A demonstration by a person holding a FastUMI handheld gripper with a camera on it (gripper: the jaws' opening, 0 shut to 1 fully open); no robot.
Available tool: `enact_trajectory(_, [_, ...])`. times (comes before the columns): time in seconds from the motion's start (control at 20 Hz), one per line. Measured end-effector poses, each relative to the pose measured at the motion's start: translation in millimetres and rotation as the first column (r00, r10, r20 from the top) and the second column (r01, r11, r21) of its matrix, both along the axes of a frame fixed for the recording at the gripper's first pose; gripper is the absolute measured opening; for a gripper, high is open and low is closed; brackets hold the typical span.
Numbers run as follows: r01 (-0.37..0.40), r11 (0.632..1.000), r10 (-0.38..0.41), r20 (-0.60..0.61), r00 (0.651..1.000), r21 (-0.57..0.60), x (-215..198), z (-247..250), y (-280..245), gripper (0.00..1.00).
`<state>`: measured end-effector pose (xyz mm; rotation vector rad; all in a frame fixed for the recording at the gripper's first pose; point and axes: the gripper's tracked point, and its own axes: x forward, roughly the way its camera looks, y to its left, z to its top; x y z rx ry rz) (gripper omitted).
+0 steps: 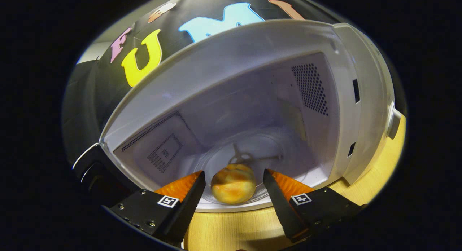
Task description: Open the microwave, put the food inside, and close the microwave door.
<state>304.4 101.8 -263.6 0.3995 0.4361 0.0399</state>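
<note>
The white microwave (252, 56) stands with its door swung open at the left (97, 179), and its cavity faces me. A round golden bun (233, 183) rests on the glass turntable (267, 153) near the cavity's front lip. My gripper (234, 182) is open, its fingers spread to either side of the bun with a gap on each side; neither finger touches it. The fingertips reach just inside the cavity opening.
The microwave sits on a light wooden tabletop (231, 225) that runs under the fingers and out to the right. Perforated vent panels mark the cavity's left and right walls. The control side of the microwave (375, 99) lies to the right.
</note>
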Motion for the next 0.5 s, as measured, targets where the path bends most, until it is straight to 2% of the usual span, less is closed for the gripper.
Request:
enact_trajectory(0.2, [-0.044, 0.996, 0.047, 0.044, 0.998, -0.075, -24.3, 29.6, -1.7, 0.98])
enact_trajectory(0.5, [-0.081, 0.986, 0.101, 0.129, 0.986, -0.148, -87.8, 91.4, -5.2, 0.97])
